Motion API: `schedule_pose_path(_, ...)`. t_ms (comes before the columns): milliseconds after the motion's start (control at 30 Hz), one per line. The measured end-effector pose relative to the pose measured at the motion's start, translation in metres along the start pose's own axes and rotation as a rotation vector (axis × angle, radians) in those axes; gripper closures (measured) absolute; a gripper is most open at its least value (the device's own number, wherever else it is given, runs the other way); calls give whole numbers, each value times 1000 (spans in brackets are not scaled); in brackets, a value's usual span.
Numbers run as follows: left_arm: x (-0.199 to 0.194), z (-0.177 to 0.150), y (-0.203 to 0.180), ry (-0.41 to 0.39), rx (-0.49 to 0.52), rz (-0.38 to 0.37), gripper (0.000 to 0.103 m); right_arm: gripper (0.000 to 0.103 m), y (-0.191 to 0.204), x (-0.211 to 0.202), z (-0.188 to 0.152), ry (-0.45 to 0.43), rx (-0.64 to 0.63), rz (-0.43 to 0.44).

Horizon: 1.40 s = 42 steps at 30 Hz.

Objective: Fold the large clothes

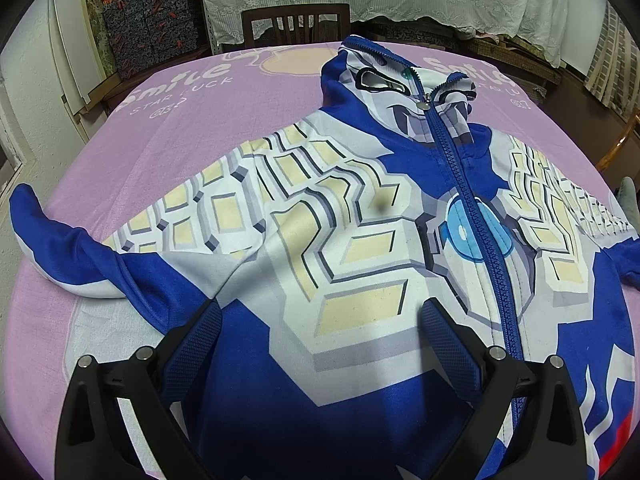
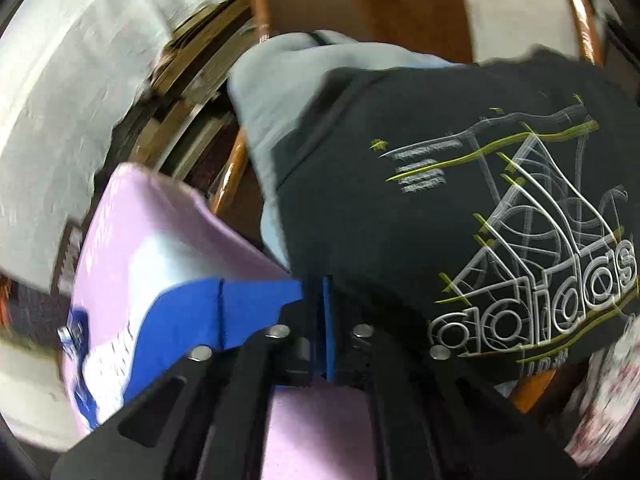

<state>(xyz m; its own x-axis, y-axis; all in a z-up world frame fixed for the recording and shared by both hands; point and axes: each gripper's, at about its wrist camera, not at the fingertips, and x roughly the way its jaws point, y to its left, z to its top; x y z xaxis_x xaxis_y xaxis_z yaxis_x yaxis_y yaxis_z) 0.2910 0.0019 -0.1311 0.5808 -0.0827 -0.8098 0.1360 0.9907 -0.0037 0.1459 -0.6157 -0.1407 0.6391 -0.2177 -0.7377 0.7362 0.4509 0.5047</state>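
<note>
A blue, white and cream zip-up hoodie [image 1: 344, 216] lies front up and spread out on the pink cloth-covered table [image 1: 168, 120], hood at the far side. Its left sleeve [image 1: 60, 248] stretches toward the table's left edge. My left gripper [image 1: 320, 320] is open and hovers just above the hoodie's lower front, left of the zipper [image 1: 480, 220]. In the blurred right wrist view my right gripper [image 2: 324, 320] is shut on a blue fold of the hoodie [image 2: 240, 304] above the pink table [image 2: 160, 224].
A dark wooden chair [image 1: 296, 24] stands behind the table's far edge. Patterned storage boxes [image 1: 148, 20] stack at the back left. A black adidas garment [image 2: 460, 208] over a light grey one [image 2: 280, 80] lies on a wooden chair to the right.
</note>
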Motion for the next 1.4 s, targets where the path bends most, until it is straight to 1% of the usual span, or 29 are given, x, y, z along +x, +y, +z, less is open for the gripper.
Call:
schedule_pose_path(33,0,0,0,0,1,1,3,93,2,-10,1,-54,-4,-32)
schedule_pose_path(67,0,0,0,0,1,0,3,86,12,-24,0,-109,-25,-16)
schedule_pose_path(100,0,0,0,2,1,-1,3,79,29,-36,-5,-140,-73,29)
schedule_pose_path(133,0,0,0,3,1,-2,3,76,43,-43,-11,-149,-124,65)
schedule_pose_path(167,-1,0,0,4,0,-3,3,69,77,-48,-27,-132,-234,133)
schedule_pose_path(200,-2,0,1,4,-3,-6,3,62,99,-48,-38,-108,-301,173)
schedule_pose_path(267,-8,2,8,-5,-31,-28,3,59,158,-40,-76,-12,-474,293)
schedule_pose_path(333,-15,4,19,-13,-71,-57,3,59,200,-25,-109,89,-568,382)
schedule_pose_path(367,-19,5,26,-17,-95,-67,3,59,221,-13,-128,159,-603,422)
schedule_pose_path(433,-35,6,48,-49,-143,-20,3,59,252,16,-162,315,-653,461)
schedule_pose_path(467,-43,6,62,-65,-158,0,3,59,260,29,-174,368,-666,456)
schedule_pose_path(500,-48,7,75,-73,-171,16,3,58,261,32,-184,377,-676,444)
schedule_pose_path(533,-52,7,87,-77,-184,35,3,58,265,30,-186,320,-700,436)
schedule_pose_path(567,-54,9,106,-73,-199,67,3,51,271,28,-189,282,-763,393)
schedule_pose_path(600,-54,11,120,-68,-210,99,3,48,272,28,-191,276,-792,389)
schedule_pose_path(667,-53,17,151,-60,-259,167,3,44,267,31,-190,264,-795,414)
schedule_pose_path(700,-50,22,173,-55,-311,181,3,44,266,29,-196,259,-802,415)
schedule_pose_path(767,-46,31,205,-46,-402,161,4,41,266,30,-197,249,-828,414)
schedule_pose_path(833,-38,43,232,-39,-483,131,4,34,268,10,-218,232,-862,416)
schedule_pose_path(867,-33,51,242,-31,-509,123,4,29,274,7,-224,219,-899,406)
schedule_pose_path(900,-29,54,248,-27,-516,132,4,25,284,2,-243,212,-922,398)
schedule_pose_path(967,-21,62,255,-25,-503,190,14,19,286,4,-242,218,-944,400)
schedule_pose_path(1000,-16,65,260,-19,-492,218,28,18,286,5,-241,222,-937,408)
schedule_pose_path(1033,-13,67,264,-14,-486,216,39,18,283,6,-236,230,-917,423)
schedule_pose_path(1067,-12,69,269,-9,-485,207,43,18,282,7,-234,234,-905,433)
schedule_pose_path(1100,-15,66,273,-11,-482,214,45,18,281,9,-231,237,-895,442)
schedule_pose_path(1233,-42,46,291,-40,-486,284,44,18,281,9,-231,231,-907,431)
schedule_pose_path(1333,-54,18,310,5,-529,318,44,17,281,9,-232,229,-912,423)
schedule_pose_path(1400,-62,3,317,16,-543,328,44,17,281,9,-232,227,-914,419)
